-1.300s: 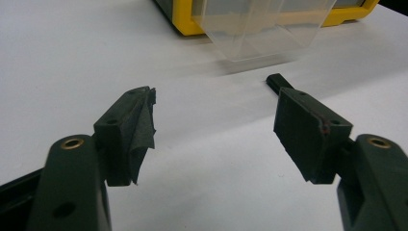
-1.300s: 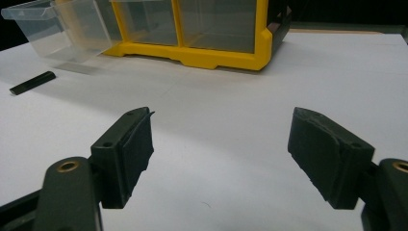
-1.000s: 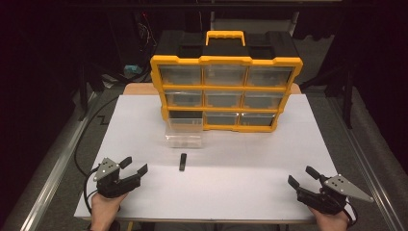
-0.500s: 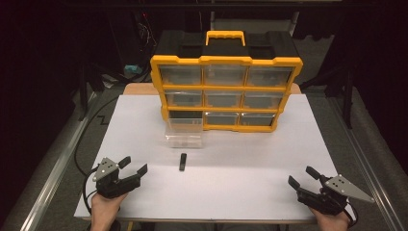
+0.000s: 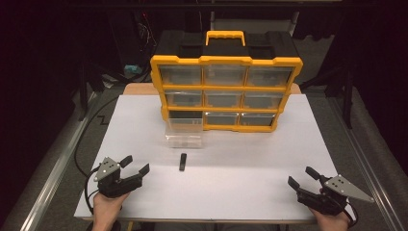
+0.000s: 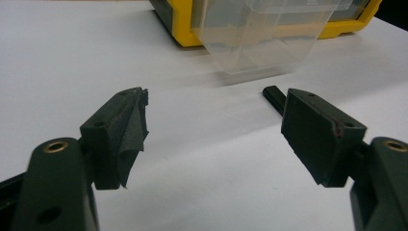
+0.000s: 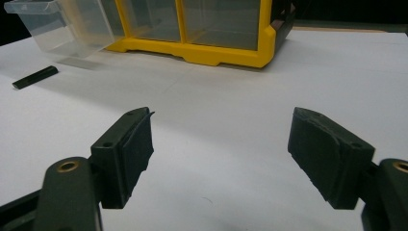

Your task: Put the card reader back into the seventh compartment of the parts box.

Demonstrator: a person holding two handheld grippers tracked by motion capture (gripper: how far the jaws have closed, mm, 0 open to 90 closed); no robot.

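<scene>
White table, yellow drawer cabinet at the back.
Left gripper and right gripper rest wide open, empty; black stick lies before the pulled-out clear drawer.

Your right tool: jaws spread wide, nothing between them, only bare white surface. Landmark: yellow organizer at top of view. Organizer base sits on surface well ahead of your jaws; two clear drawer fronts visible in it. Clear drawer pulled out, left of organizer, bottom resting on surface, touching organizer's left end. Small black bar lies flat left of organizer, just below clear drawer, apart from it, well away from your left jaw.
</scene>
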